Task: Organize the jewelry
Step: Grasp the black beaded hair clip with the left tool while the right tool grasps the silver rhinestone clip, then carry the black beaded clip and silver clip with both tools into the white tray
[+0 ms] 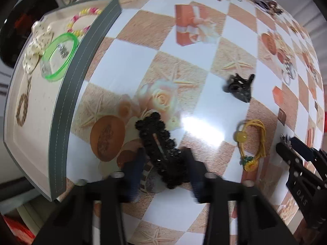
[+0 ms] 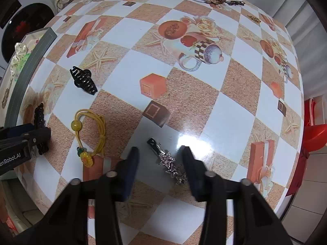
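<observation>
- Surface (image 1: 184, 65): checkered cloth printed with gift boxes, roses and starfish.
- Tray (image 1: 67, 94), grey-rimmed, at the surface's left edge; only the left wrist view shows its contents, among them a green bangle (image 1: 59, 57) and a beaded bracelet (image 1: 81, 21).
- Left gripper (image 1: 163, 163): fingers part-closed astride the black beaded hair clip (image 1: 161, 151), no firm grip visible; the clip's long axis runs upper left to lower right.
- Right gripper (image 2: 160, 161): fingers flank the rhinestone hair clip (image 2: 167, 161) without clear contact; its plain end points up-left. Only the right wrist view shows this clip.
- Writing: "enRobot.AI", "DAS" on the gripper bodies.
</observation>
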Tool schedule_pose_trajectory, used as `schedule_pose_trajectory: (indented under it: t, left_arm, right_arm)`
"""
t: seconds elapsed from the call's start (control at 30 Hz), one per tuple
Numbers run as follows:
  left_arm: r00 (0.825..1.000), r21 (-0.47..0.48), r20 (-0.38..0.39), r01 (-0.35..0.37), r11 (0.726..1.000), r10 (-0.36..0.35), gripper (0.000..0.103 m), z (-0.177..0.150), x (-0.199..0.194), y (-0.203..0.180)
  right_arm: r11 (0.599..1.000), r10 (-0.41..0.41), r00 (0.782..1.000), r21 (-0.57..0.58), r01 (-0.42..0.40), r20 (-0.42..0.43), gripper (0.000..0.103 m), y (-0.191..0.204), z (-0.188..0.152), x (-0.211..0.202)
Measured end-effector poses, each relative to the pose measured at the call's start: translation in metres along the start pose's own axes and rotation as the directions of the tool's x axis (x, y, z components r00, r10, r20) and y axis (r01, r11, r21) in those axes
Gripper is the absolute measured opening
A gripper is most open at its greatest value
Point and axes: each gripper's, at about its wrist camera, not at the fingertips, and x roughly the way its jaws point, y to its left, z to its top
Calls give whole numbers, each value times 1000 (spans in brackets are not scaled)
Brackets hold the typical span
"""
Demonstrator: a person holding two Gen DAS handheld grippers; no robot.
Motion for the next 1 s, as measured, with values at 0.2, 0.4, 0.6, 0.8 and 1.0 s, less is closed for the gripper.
schedule_pose_trajectory:
  t: [0.2, 0.4, 0.6, 0.8, 1.0]
  left_arm:
    - [1000, 42, 11, 27, 999, -28, 41, 2, -10, -4]
    - [998, 123, 49, 39, 992, -45, 41, -5, -36, -8]
    - [995, 185, 85, 44, 982, -61, 41, -16, -62, 2]
    - [991, 205, 114, 42, 978, -66, 41, -25, -85, 26]
    - [988, 157, 143, 36, 987, -59, 41, -36, -102, 54]
  right_arm:
    - [998, 22, 1000, 55, -21, -11, 19, -4, 0, -3]
    - [983, 95, 995, 156, -92, -8, 19, -31, -4, -17]
    - [953, 154, 988, 265, -148, 0, 19, -35, -18, -28]
    - [939, 179, 984, 297, -175, 13, 19, -33, -34, -46]
    - [928, 221, 975, 301, -220, 33, 19, -24, -39, -66]
